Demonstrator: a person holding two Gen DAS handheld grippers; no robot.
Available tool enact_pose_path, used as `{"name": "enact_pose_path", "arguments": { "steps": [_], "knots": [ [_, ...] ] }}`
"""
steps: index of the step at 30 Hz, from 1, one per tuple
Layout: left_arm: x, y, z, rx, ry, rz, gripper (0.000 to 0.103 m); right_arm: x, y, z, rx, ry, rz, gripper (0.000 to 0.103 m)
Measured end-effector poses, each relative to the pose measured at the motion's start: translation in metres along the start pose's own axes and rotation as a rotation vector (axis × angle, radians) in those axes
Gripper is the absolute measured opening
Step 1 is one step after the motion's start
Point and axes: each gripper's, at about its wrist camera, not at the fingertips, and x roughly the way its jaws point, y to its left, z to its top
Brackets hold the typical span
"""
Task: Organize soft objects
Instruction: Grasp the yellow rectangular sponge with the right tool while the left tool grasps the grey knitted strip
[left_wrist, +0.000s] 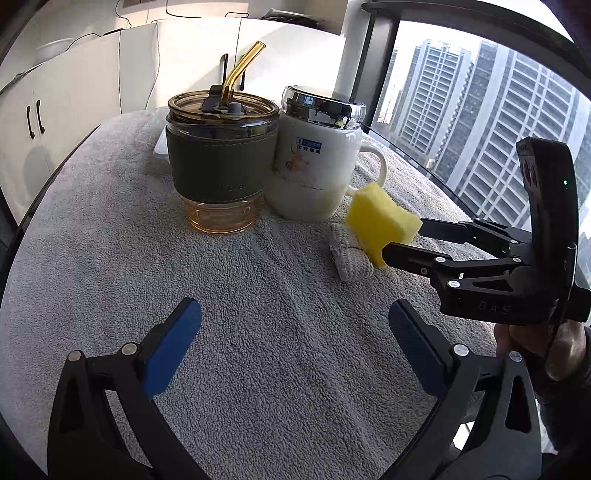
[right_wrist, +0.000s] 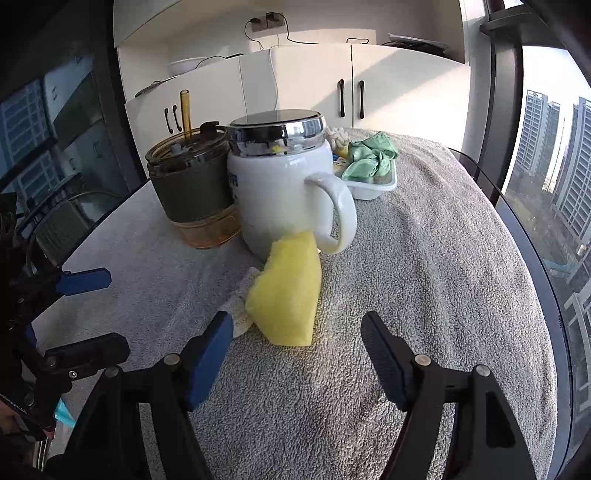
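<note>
Yellow foam, bright and fine-pored, makes up the sponge: a thick block with a waisted edge. It stands on edge on the grey towel that covers the bench, just in front of the white mug and near its handle. Its lower corner rests against a small folded pale-grey woven cloth; most of that cloth is hidden behind the sponge in the right wrist view.

The right tool is spread wide. Its ribbed blue pads stand to either side of the sponge's near end, with a clear gap on both sides. The left tool is also spread, with nothing between its pads, and hangs over bare towel well short of the cups.

The towel is looped terry and lies slightly rumpled. The mug is glossy ceramic with a rounded belly, a printed motif too small to read and a mirror-chrome lid. Touching it stands an amber glass tumbler with a dark green stitched sleeve, a clear lid and a bent amber straw.

Behind the mug sits a shallow white plastic tray that holds a crumpled green satin cloth. Other pale items in it are partly hidden by the lid and hard to identify. From the left wrist only one corner of the tray shows.
</note>
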Motion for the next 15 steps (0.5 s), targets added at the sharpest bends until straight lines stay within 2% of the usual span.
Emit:
{"name": "enact_pose_path", "arguments": {
  "steps": [4, 9, 10, 11, 15],
  "knots": [
    [0.006, -0.008, 0.005, 0.019, 0.006, 0.003, 0.103, 0.012, -0.005, -0.002, -0.003, 0.033, 0.013, 0.056],
    [0.016, -0.015, 0.012, 0.043, 0.025, 0.017, 0.103, 0.017, -0.010, -0.002, -0.001, 0.041, 0.046, 0.045],
    [0.017, -0.017, 0.014, 0.044, 0.026, 0.014, 0.103, 0.017, -0.010, -0.002, -0.006, 0.040, 0.052, 0.039],
    [0.019, -0.019, 0.016, 0.047, 0.028, 0.015, 0.103, 0.017, -0.011, -0.002, -0.008, 0.041, 0.060, 0.027],
    [0.032, -0.032, 0.025, 0.066, 0.048, 0.033, 0.103, 0.014, -0.013, -0.002, -0.023, 0.035, 0.068, 0.026]
  ]
}}
